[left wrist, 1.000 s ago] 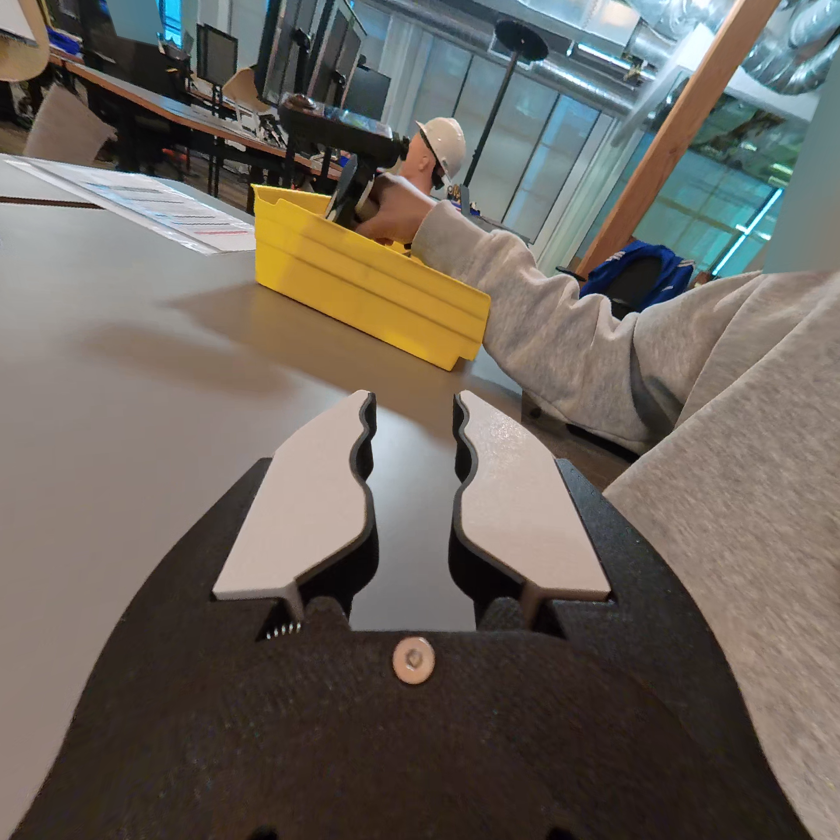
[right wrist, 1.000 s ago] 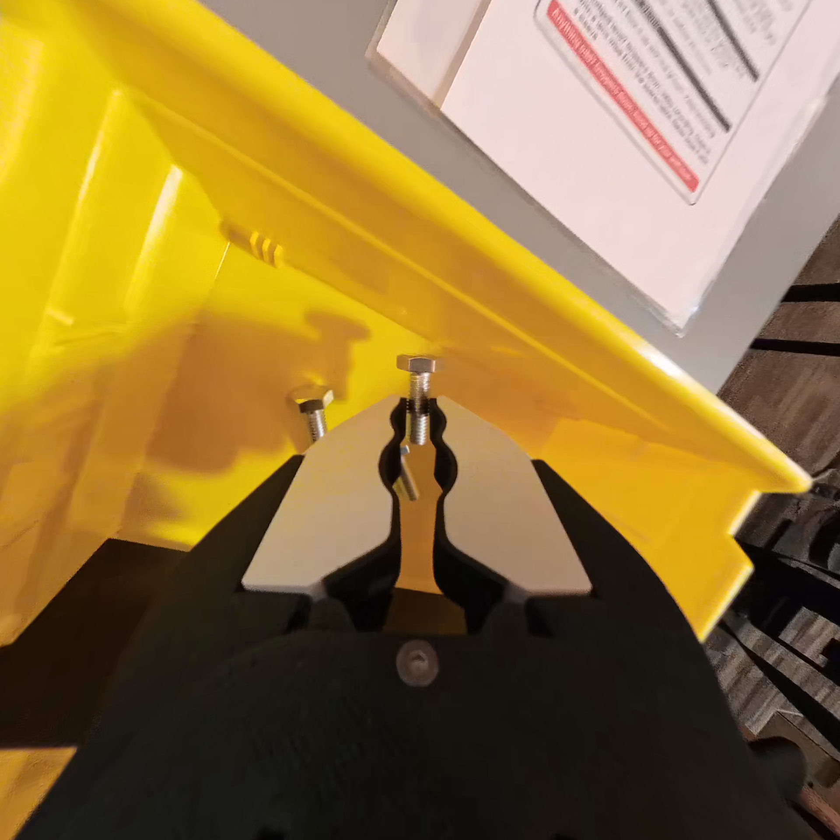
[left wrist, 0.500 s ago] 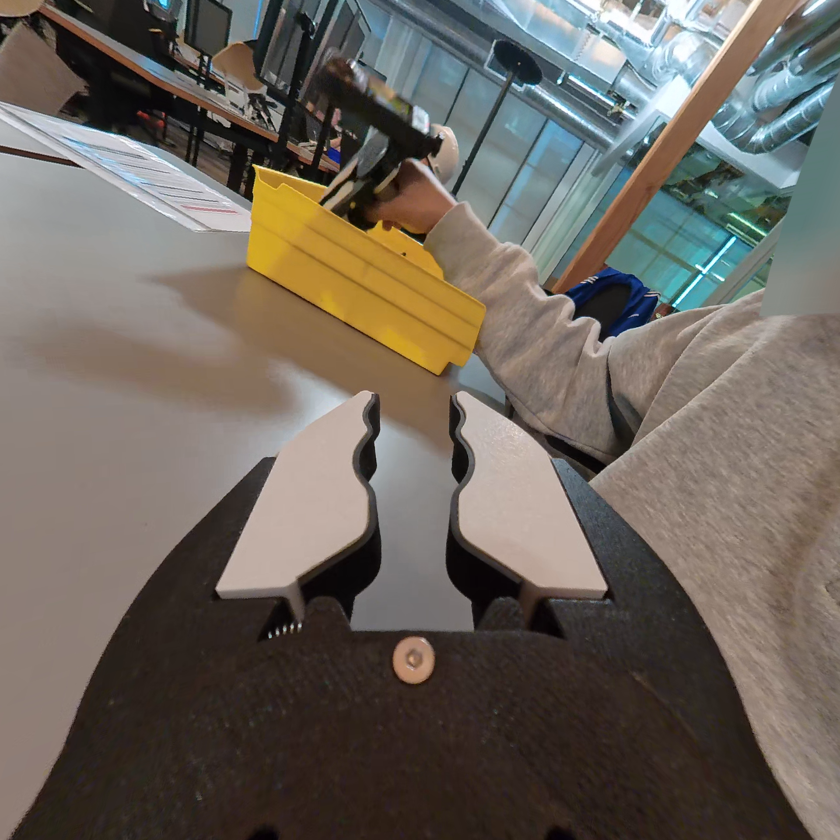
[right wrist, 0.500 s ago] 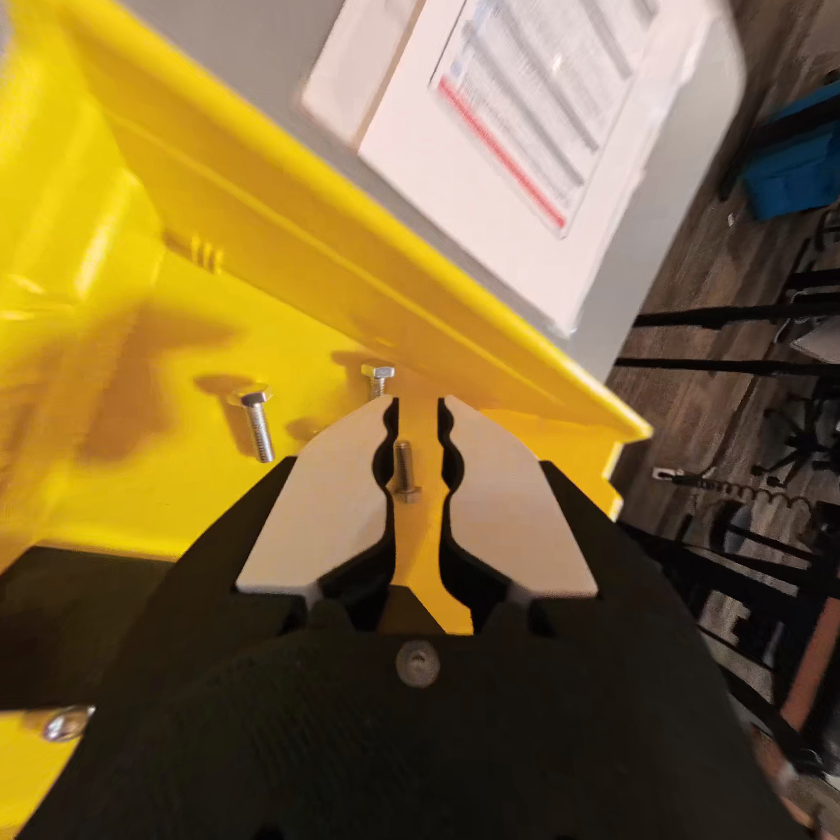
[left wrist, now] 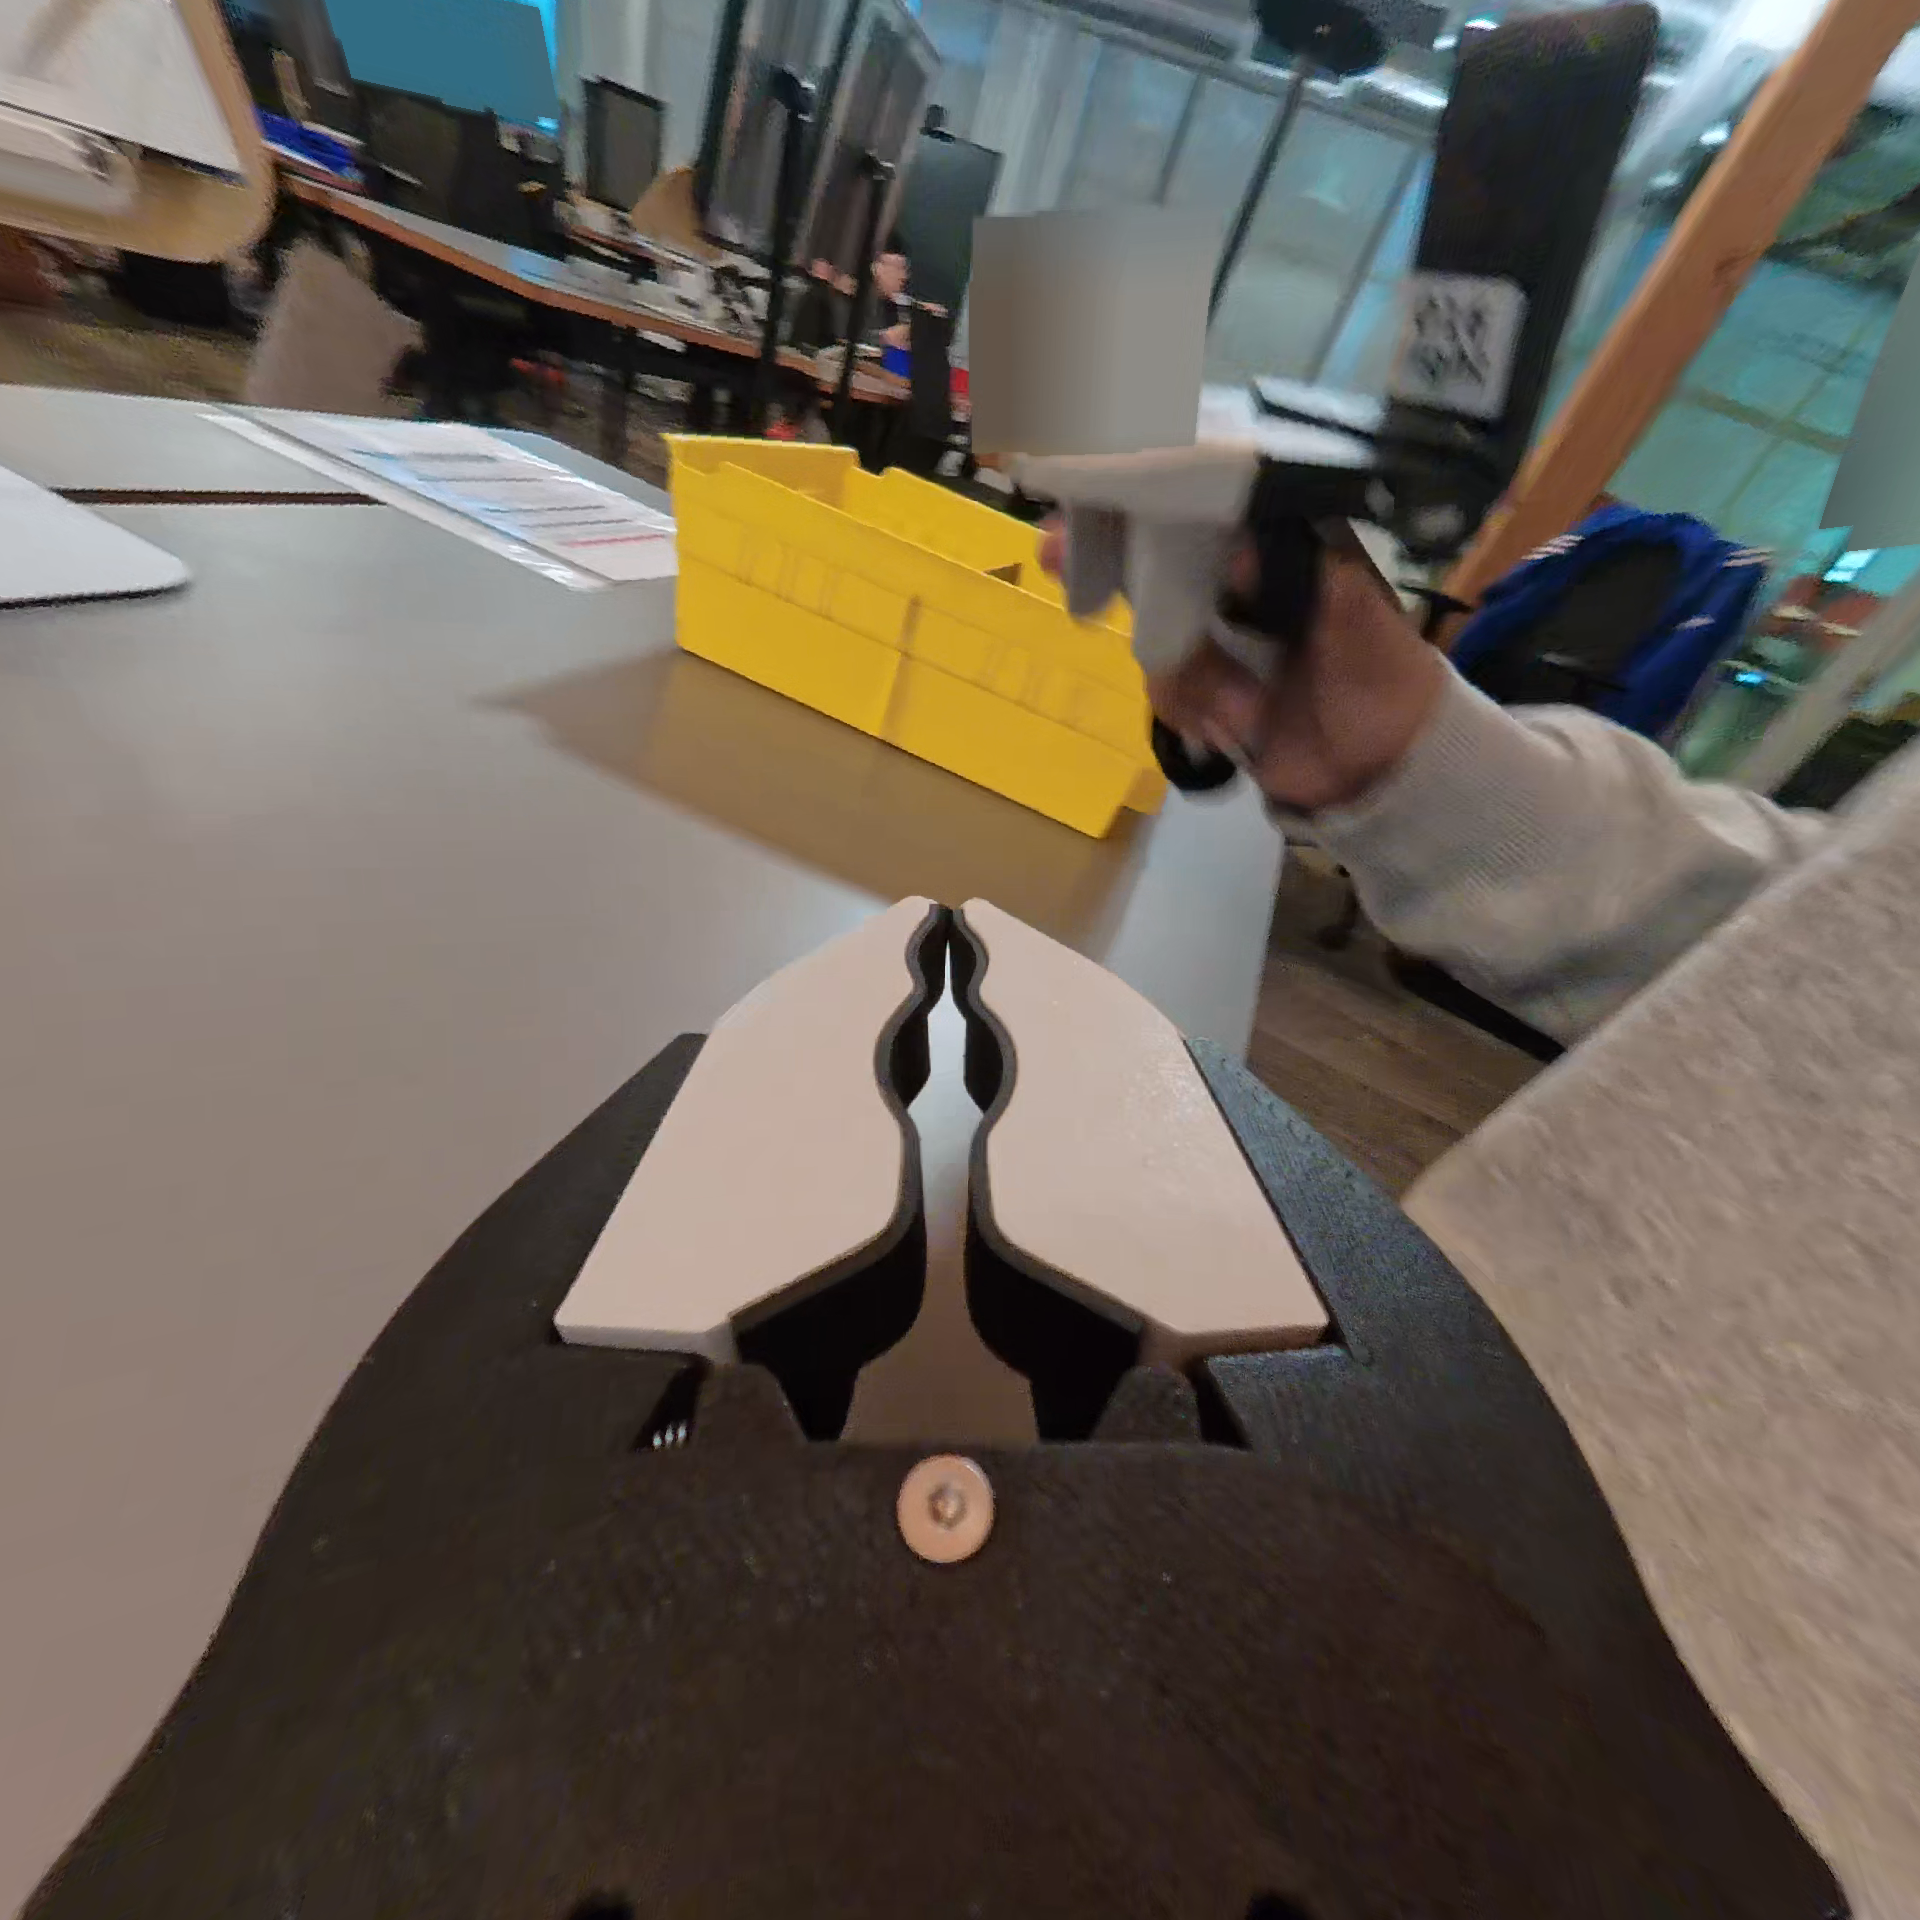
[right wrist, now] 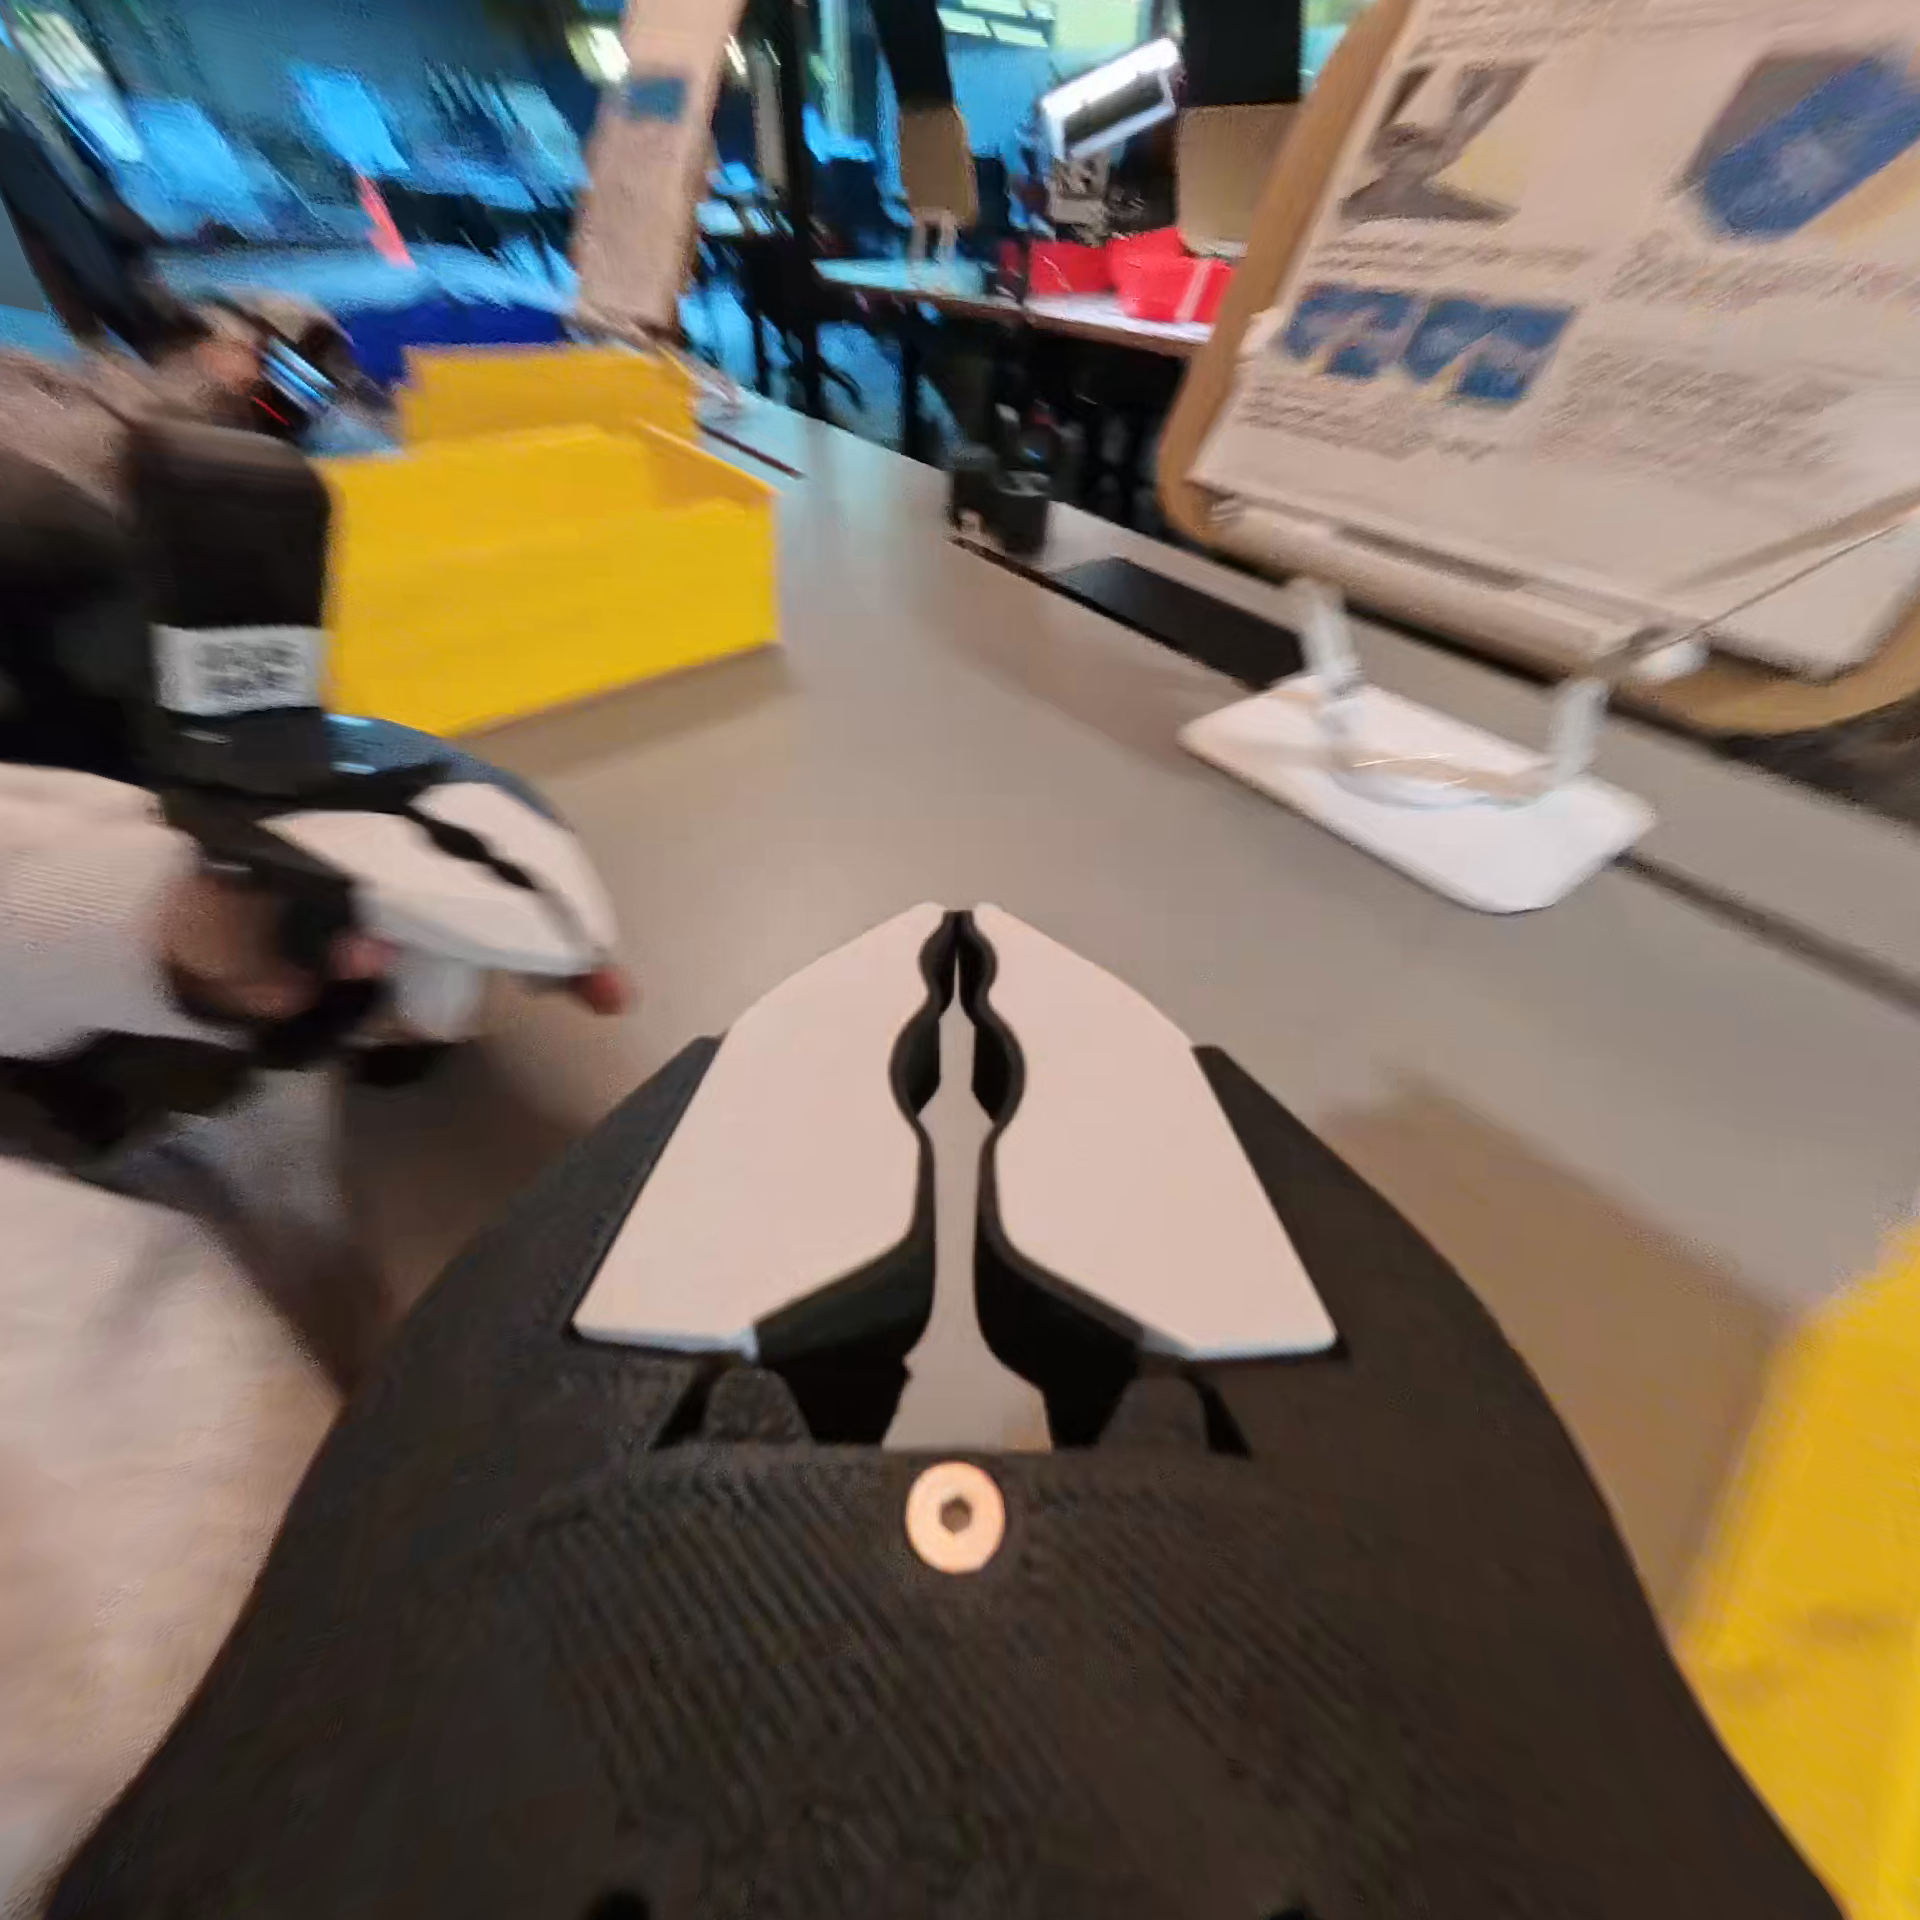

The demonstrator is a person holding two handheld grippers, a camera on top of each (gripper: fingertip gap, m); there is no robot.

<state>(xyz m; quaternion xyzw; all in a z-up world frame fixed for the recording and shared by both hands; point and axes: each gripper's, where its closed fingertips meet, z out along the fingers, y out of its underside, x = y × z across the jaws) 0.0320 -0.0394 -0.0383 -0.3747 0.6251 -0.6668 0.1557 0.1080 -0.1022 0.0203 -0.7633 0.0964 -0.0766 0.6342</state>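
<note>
My left gripper [left wrist: 948, 914] is shut with nothing between its fingers, low over the grey table [left wrist: 364, 883]. It also shows in the right wrist view [right wrist: 457, 873], held in a hand at the left. My right gripper [right wrist: 961, 920] is shut and looks empty, above the table. In the left wrist view it shows blurred [left wrist: 1164, 540], held in a hand over the near end of a yellow bin [left wrist: 883, 634]. An edge of a yellow bin [right wrist: 1818, 1558] sits at the lower right of the right wrist view. No bolts are in view.
Stacked yellow bins [right wrist: 551, 561] stand behind the left gripper. A printed board on a white stand [right wrist: 1423, 821] is at the right. A laminated sheet [left wrist: 509, 499] lies on the table. The table edge [left wrist: 1195, 914] drops to the floor by a grey sleeve [left wrist: 1558, 862]. Spacing between my two grippers at the tips: around 12 centimeters.
My right gripper left the yellow bin, swung up to look across the table, and closed; the bolts are out of view. My left gripper went from open to shut.
</note>
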